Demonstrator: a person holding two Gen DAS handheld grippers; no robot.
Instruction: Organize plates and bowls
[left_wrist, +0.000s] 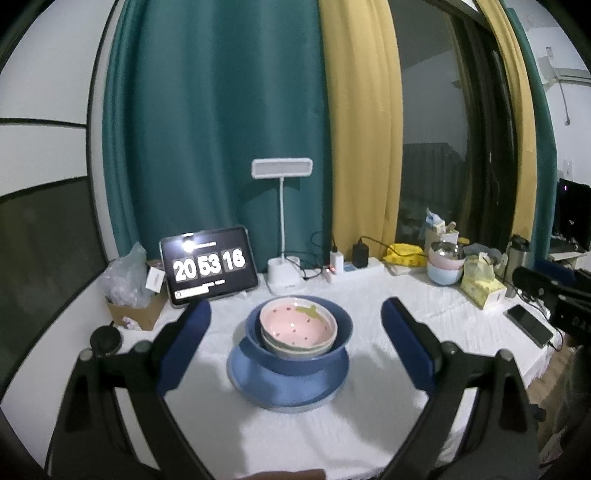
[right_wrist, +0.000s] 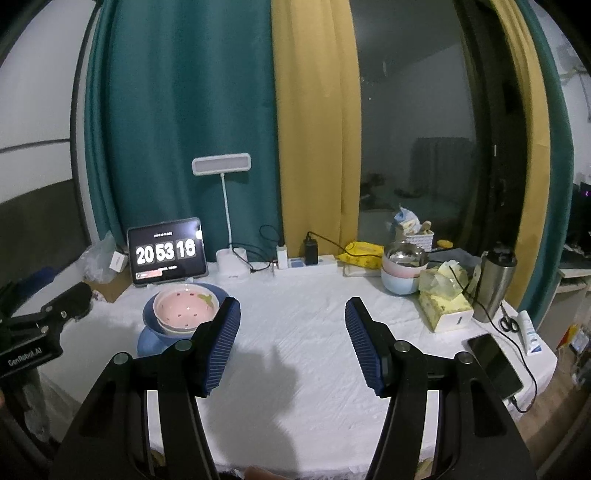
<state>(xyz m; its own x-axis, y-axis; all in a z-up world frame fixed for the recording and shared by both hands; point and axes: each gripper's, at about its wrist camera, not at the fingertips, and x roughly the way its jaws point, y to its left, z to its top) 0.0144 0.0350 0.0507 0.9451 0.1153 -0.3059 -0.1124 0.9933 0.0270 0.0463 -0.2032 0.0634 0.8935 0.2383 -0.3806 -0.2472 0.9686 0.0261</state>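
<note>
Left wrist view looks down on a nested stack: a pink strawberry bowl (left_wrist: 298, 324) sits on a pale bowl (left_wrist: 295, 349), both inside a blue bowl (left_wrist: 297, 338), which rests on a blue plate (left_wrist: 288, 384). The stack stands on the white-clothed desk (left_wrist: 369, 435), just in front of the tablet clock (left_wrist: 209, 265) and to the right of it.

By the look of them these are glazed ceramic: stiff, fairly heavy as a pile, slick at the rims and apt to chip if knocked together. My judgement is that the safest hold is on the plate's rim at opposite sides, lifting the whole stack level, or on one bowl wall at a time from the top.

The left claw (left_wrist: 295, 328) is spread wide, pads either side of the stack and clear of it, tilted slightly down at the bowls. The right claw (right_wrist: 292, 338) is also spread and empty over bare cloth, well to the right of the tablet clock, with the stack off its left finger.
</note>
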